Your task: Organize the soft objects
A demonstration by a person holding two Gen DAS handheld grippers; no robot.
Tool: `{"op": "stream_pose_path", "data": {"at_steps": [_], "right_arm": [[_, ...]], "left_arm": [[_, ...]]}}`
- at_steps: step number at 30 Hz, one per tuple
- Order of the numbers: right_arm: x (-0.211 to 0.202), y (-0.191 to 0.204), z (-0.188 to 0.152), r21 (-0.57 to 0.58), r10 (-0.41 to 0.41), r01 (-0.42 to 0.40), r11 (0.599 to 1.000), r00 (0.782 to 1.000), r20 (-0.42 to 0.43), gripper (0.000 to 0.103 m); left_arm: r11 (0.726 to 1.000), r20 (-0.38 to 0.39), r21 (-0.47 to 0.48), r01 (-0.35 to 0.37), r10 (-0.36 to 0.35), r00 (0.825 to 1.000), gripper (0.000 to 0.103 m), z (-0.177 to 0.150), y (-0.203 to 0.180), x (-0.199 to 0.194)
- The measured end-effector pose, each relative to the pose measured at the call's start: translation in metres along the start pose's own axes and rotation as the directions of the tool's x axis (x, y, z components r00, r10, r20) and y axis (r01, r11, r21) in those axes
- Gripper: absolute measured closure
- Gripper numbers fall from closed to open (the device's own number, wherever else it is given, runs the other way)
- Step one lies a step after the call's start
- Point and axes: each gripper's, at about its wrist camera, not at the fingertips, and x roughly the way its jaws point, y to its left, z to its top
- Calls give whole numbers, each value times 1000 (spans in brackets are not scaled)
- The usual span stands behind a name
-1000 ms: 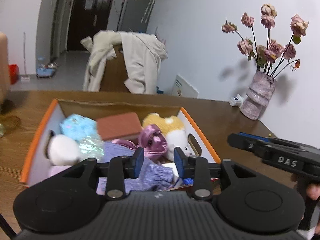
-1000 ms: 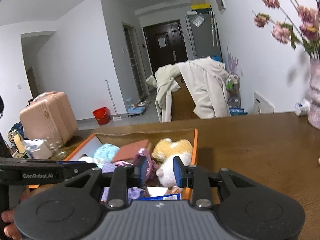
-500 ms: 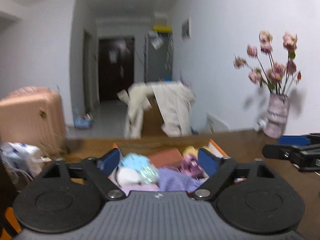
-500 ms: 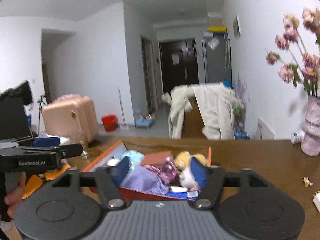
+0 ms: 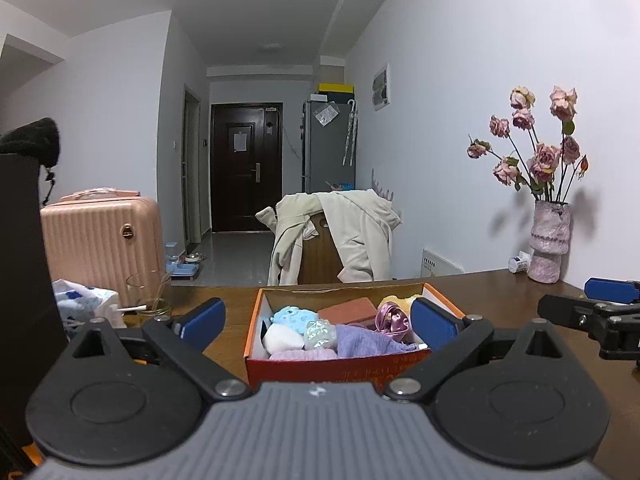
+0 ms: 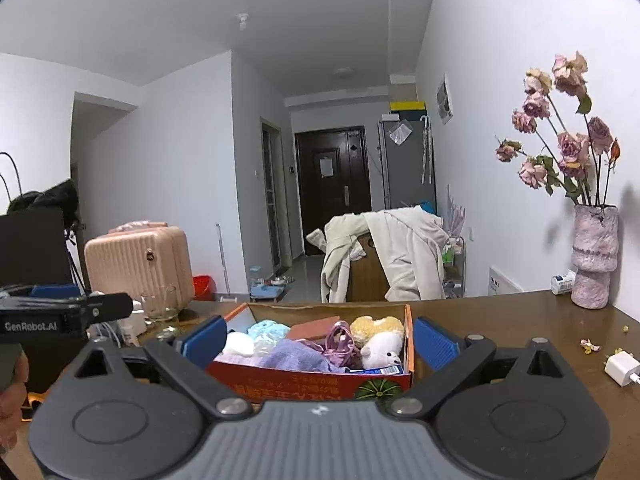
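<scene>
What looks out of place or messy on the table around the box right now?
Small dried petal bits lie scattered on the brown wooden table right of the orange cardboard box, below the pink vase of wilted roses. A white charger plug lies loose beside them. The box's soft things are piled unevenly, none spilled out.

"GenRobot.AI" on the left gripper (image 6: 60, 312); box (image 6: 304, 380) print seems unreadable.

On the brown wooden table (image 6: 500, 320) I saw the orange cardboard box (image 6: 304, 380) of soft toys; right of it stood the pink ceramic vase (image 6: 592, 256), left the clear glass jar (image 6: 160, 304).
</scene>
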Motion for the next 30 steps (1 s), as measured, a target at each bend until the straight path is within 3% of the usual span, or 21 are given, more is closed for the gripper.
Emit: {"op": "stream_pose_path", "data": {"at_steps": [9,16,25,30], "right_arm": [[-51,25,-17,-36,-12,14,999,999,31,1],[-103,50,-53,-79,-7,9,997,1000,30,0],[-165,86,-104,-116,38,-34,993,999,26,0],[-177,95,-133,-112,60,-61,992,998,-17,0]], "left_arm": [[1000,15,-2,2,-2,1000,0,-28,2,-55],[1000,5,3,22,-22,1000,0,-60,3,-104],[1000,29,-9,-10,11,1000,0,-116,5,-169],[998,3,-55,-26,26,1000,0,-134,11,-184]]}}
